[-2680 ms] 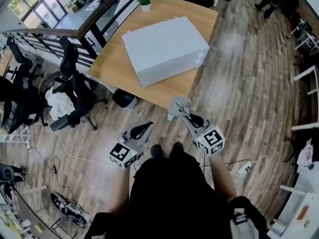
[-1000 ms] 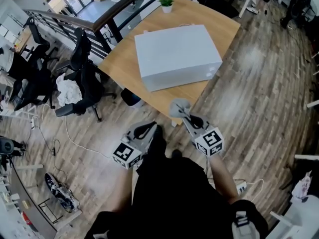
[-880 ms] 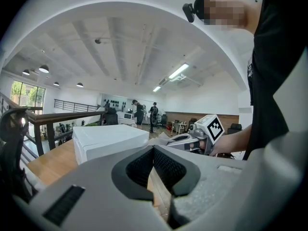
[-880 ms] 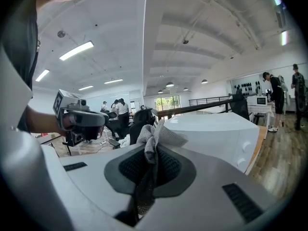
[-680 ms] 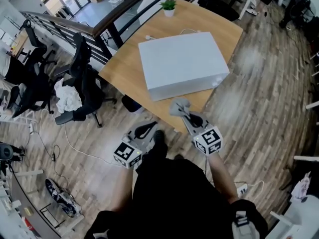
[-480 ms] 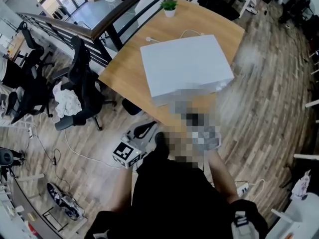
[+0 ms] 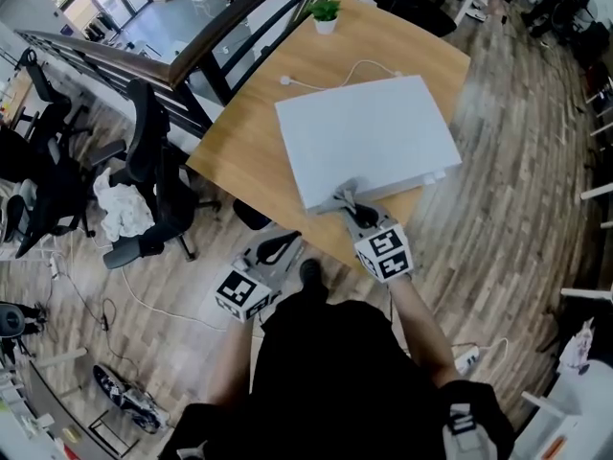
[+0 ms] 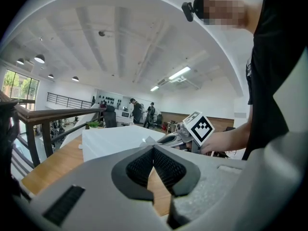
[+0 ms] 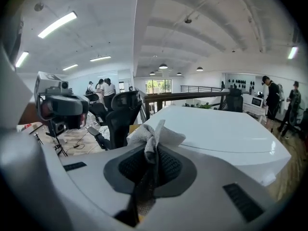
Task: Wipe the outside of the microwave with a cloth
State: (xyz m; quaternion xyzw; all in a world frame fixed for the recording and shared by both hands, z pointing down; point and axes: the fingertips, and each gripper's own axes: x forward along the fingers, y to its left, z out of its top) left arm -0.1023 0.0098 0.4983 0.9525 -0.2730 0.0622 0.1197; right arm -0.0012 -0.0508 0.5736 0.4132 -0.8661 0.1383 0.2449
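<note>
The microwave in the middle of the head view is plain white. The bench under it is light brown wood. The cloth is pale grey with a tiny woven grid. The right tool and the left tool are grey with black ribbed pads and black-and-white square markers. The floor has brown and grey plank stripes. At the top of the frame the plant is green, in a white pot. The chairs at the left are black. The person's top at the bottom is black.
</note>
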